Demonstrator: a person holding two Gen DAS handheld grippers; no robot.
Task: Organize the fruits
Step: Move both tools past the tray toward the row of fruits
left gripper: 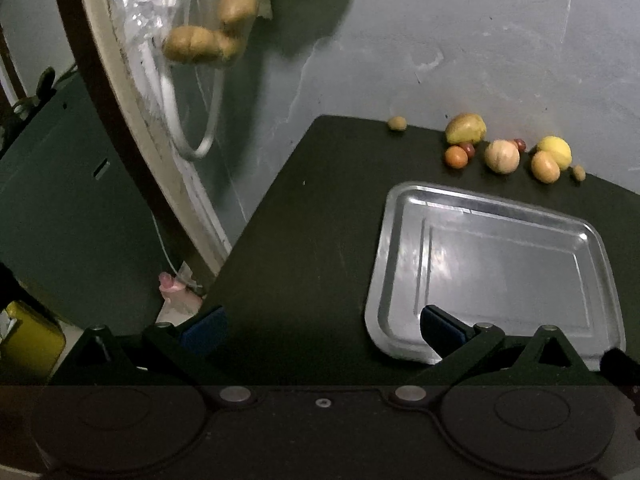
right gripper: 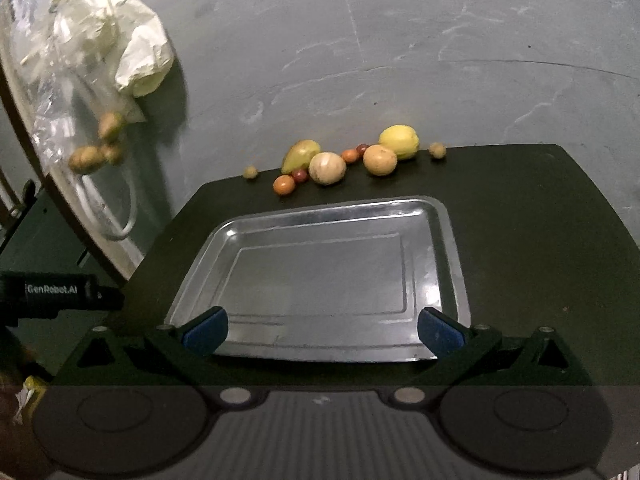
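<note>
- Tray [right gripper: 320, 276] at frame centre is empty; nothing sorted yet.
- Fruits [right gripper: 344, 160] all lie on the surface [right gripper: 540, 240] above it.
- Left tool [left gripper: 320, 326] and right tool [right gripper: 322, 326] gape wide, holding nothing.

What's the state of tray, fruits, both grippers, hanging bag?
metal tray: empty, flat on the dark table.
fruits: loose along the table's far edge, none in the tray.
left gripper: open, holding nothing.
right gripper: open, holding nothing, above the tray's near edge.
clear plastic bag: hanging, brown lumpy items inside.
</note>
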